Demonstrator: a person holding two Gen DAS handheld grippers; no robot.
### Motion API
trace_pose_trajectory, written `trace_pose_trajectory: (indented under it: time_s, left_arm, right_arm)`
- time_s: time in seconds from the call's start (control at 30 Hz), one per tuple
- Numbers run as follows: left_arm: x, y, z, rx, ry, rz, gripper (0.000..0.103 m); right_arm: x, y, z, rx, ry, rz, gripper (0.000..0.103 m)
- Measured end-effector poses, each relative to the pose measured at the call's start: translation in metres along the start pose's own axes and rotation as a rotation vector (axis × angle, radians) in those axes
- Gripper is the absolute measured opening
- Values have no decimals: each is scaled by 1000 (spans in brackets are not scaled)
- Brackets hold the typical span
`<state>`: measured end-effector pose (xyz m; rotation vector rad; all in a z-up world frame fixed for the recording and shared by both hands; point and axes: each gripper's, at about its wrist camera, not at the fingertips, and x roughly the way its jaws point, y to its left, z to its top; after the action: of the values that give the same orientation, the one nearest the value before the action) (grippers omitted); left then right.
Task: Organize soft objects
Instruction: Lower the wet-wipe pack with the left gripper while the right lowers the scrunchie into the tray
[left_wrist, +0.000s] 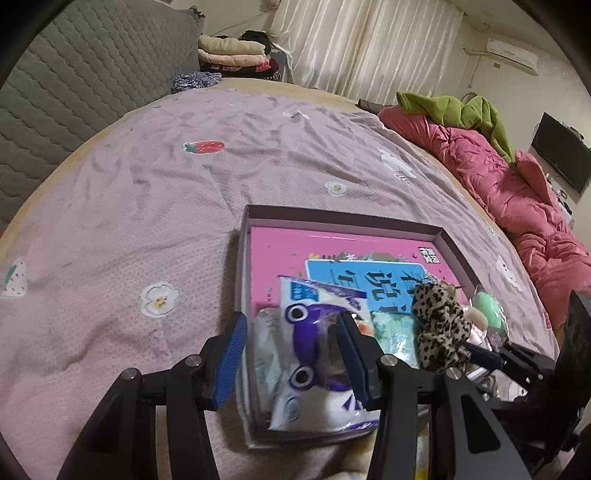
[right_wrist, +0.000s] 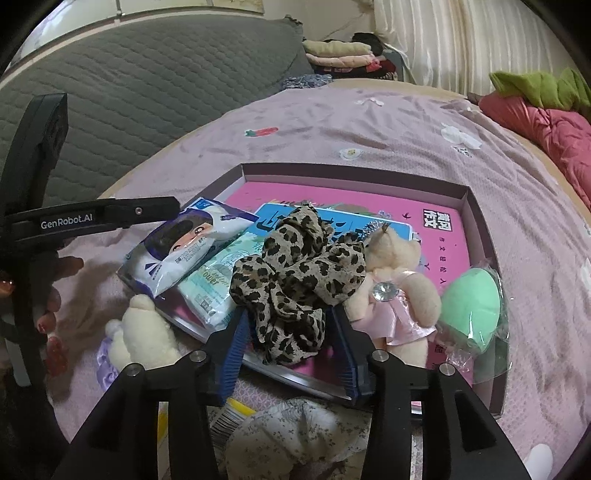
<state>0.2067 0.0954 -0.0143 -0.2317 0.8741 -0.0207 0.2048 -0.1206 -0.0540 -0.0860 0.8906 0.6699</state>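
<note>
A shallow box (left_wrist: 369, 220) with a pink book in its bottom lies on the mauve bed sheet. My left gripper (left_wrist: 293, 354) hovers open over its near left corner. A white and purple packet (left_wrist: 314, 332) lies below and between the pads, and neither pad presses on it. My right gripper (right_wrist: 290, 354) is open around a leopard-print scrunchie (right_wrist: 295, 280) that rests in the box (right_wrist: 351, 170). Beside the scrunchie are a cream bear in a pink dress (right_wrist: 399, 280), a wrapped green sponge (right_wrist: 469, 302) and a green tissue pack (right_wrist: 210, 284).
A cream plush toy (right_wrist: 144, 332) and a floral cloth (right_wrist: 295, 435) lie outside the box near me. A hand with red nails (right_wrist: 48, 295) holds the left gripper. A pink duvet (left_wrist: 517, 206) lines the right, a grey quilted headboard (left_wrist: 92, 74) the left.
</note>
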Motion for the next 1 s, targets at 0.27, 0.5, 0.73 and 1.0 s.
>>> trace_pose_trajectory:
  time_s: [0.27,0.5,0.73,1.0]
  left_arm:
    - [-8,-7,-17,77,27,11,50]
    - [-3,-21,-24,130,40,44,50]
    - [4,-25,-23,130,59,29,50]
    - [5,-22,-20,110,61,19,50]
  right_arm:
    - [-3,-1,-1,-6,-4,-4,48]
    - [-3,3,0,-21,-1,-12,55]
    - [-2,7,2,-43,-7,-29,60]
    - [-16,11,6,-90,-71,-53,67]
